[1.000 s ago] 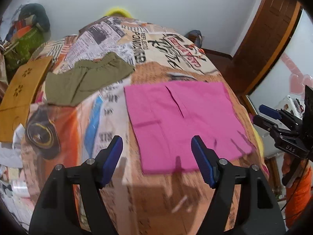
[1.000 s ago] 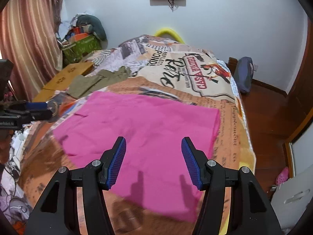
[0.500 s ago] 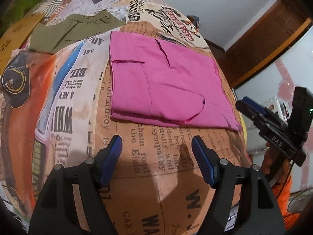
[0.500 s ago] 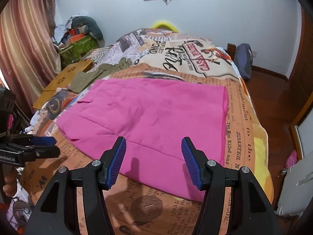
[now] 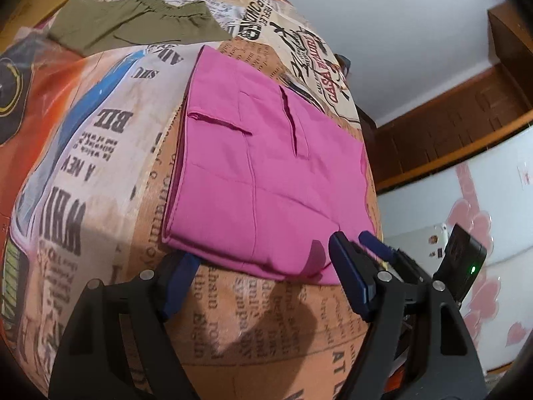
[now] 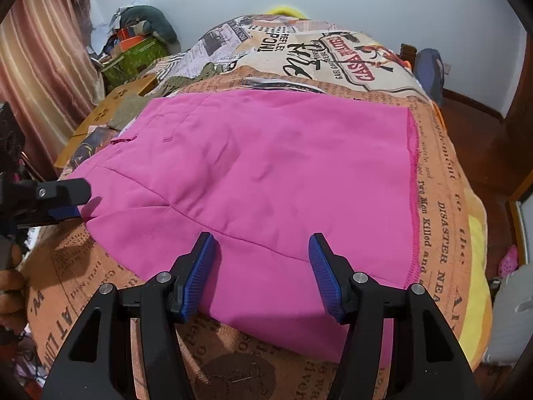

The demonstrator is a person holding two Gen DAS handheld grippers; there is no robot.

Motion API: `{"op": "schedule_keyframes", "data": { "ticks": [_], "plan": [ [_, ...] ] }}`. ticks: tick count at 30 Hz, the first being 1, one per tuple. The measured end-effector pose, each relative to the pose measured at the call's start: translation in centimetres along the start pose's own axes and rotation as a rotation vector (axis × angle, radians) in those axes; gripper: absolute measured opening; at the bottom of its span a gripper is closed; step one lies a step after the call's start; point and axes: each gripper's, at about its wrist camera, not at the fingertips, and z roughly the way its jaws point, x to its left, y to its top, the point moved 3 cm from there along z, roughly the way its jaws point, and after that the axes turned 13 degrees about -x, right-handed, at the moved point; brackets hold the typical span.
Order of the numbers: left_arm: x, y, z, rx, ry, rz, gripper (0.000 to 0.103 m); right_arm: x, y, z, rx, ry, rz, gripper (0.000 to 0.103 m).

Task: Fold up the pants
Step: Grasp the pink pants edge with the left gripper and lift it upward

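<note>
A bed (image 6: 443, 220) under a newsprint-pattern cover fills both wrist views, w/ pink pants (image 6: 266, 180) spread flat across its near half. In the right wrist view the pants run from abt 9 o'clock to 3 o'clock, stitched hem edge at the 3 o'clock side, near edge dropping to 6 o'clock. In the left wrist view the pants (image 5: 266, 173) sit centre frame as a folded stack, layered fold edge toward 8 o'clock, pocket slits facing up.

Olive shorts (image 5: 133, 23) lie on the cover at 11 o'clock in the left view, well apart from the pants; the right view shows only a strip of them (image 6: 196, 78) at 10 o'clock, beyond the pants' far edge. A flat cardboard sheet (image 6: 110, 110) lies just beside the bed at 10 o'clock, striped curtain (image 6: 43, 60) behind it.

Right gripper (image 6: 263, 270), 6 o'clock in its own cam, has its jaws spread wide, blue pads over the pants' near edge, nothing pinched. It also shows at 4 o'clock in the left view (image 5: 376, 250), tips close to the pants' near corner; contact can't be told.

Left gripper (image 5: 263, 273), 6 o'clock in its cam, is likewise spread, straddling the pants' near edge: left pad just off the folded corner, right pad over the cloth. The right view catches it (image 6: 63, 200) at 9 o'clock, tip at the pants' left corner.
</note>
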Motion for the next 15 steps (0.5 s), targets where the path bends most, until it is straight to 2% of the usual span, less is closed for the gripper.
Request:
{"op": "schedule_keyframes", "data": {
  "ticks": [7, 9, 12, 14, 15],
  "plan": [
    [-0.6, 1.8, 1.4, 0.007, 0.052, -0.005, 0.076, -0.1, -0.2, -0.1, 0.002, 0.018, 0.013, 0.055],
    [-0.7, 2.3, 1.7, -0.001, 0.077, 0.011, 0.072, -0.1, -0.2, -0.1, 0.003, 0.017, 0.013, 0.055],
    [-0.9, 2.7, 2.1, -0.011, 0.118, 0.054, 0.054, -0.1, -0.2, -0.1, 0.005, 0.017, 0.013, 0.055],
    [-1.1, 2.7, 2.3, -0.002, 0.127, 0.099, 0.03, 0.0, -0.2, -0.1, 0.008, 0.012, 0.008, 0.055],
    [-1.2, 2.6, 2.2, 0.001, 0.123, 0.111, 0.03, 0.0, -0.1, -0.1, 0.009, 0.01, 0.007, 0.055]
  ]
}}
